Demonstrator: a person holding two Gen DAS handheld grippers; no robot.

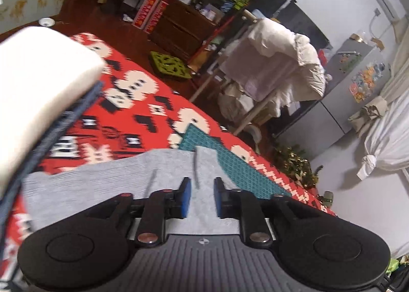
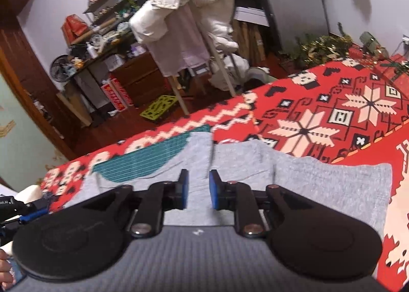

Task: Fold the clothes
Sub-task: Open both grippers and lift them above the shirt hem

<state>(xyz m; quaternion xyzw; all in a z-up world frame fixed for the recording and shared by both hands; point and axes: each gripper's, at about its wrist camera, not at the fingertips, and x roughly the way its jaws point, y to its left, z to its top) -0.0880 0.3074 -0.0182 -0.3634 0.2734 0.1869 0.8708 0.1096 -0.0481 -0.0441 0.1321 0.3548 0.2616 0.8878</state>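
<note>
The soft grey knitted garment lies spread, perhaps partly folded, over a teal textured cloth on the red patterned blanket, limp and light, best pinched at an edge, both the left tool and right tool gaping empty above it.

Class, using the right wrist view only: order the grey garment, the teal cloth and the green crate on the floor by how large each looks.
1. grey garment, nearest the camera, so enlarged
2. teal cloth
3. green crate, farther away, so its true size is unsure
</note>
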